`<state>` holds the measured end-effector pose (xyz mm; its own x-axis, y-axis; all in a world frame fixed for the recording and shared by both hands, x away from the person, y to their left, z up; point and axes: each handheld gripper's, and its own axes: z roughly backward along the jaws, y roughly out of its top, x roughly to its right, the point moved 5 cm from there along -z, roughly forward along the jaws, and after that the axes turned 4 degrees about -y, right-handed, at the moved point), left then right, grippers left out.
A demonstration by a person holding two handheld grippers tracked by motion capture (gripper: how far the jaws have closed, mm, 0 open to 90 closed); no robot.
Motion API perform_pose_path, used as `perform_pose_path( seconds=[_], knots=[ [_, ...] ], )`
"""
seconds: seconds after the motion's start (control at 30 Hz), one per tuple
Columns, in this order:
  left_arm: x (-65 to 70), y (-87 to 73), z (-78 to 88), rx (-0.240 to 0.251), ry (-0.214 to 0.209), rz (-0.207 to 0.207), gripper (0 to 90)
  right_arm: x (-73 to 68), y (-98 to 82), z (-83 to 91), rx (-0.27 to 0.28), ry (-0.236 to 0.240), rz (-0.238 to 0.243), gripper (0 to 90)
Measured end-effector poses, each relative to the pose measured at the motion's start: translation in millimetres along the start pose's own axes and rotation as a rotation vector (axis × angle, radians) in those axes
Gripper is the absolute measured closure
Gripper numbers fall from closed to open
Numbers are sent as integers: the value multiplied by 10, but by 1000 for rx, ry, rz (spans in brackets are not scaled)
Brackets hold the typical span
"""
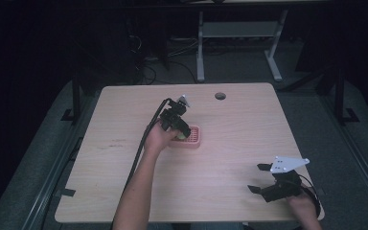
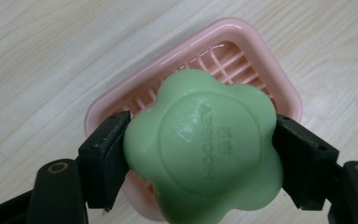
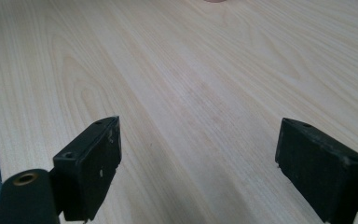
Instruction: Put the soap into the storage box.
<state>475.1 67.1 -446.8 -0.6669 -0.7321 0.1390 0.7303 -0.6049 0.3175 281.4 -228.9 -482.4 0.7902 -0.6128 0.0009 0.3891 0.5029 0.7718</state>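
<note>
The left gripper (image 2: pixel 200 154) is clamped on a green, flower-shaped bar of soap (image 2: pixel 203 149), one black jaw pressed against each side of the bar, with raised lettering visible on the bar's upper face. The soap is held directly over a pink slatted soap dish (image 2: pixel 242 51); the bar's lower edge overlaps the dish, but whether it touches the slats cannot be determined. In the high view the left gripper (image 1: pixel 182 132) sits at the near-left edge of the soap dish (image 1: pixel 195 139), close to the centre of the light wooden table (image 1: pixel 124 182), with its black cable trailing back along the person's left forearm. The right gripper (image 3: pixel 198 163) has its jaws spread wide with nothing between them, aimed low across bare tabletop. In the high view the right gripper (image 1: pixel 261 178) lies near the table's near-right corner, well apart from the dish, its grey three-cornered plate on top.
</note>
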Motion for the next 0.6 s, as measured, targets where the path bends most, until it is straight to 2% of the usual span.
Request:
perform_pose_path(
  seconds=[0.13,0.43,0.47,0.6],
  knots=[
    [-3,25,-55,-7,5,5,265,-4,1,-4,-1,1,2,138],
    [15,78,-192,-12,-18,40,265,0,-1,1,-1,2,2,137],
    [3,76,-191,-24,-12,26,265,-1,-1,0,-1,2,2,138],
    [12,88,-217,-19,-15,30,264,-1,2,0,2,2,3,138]
  ],
)
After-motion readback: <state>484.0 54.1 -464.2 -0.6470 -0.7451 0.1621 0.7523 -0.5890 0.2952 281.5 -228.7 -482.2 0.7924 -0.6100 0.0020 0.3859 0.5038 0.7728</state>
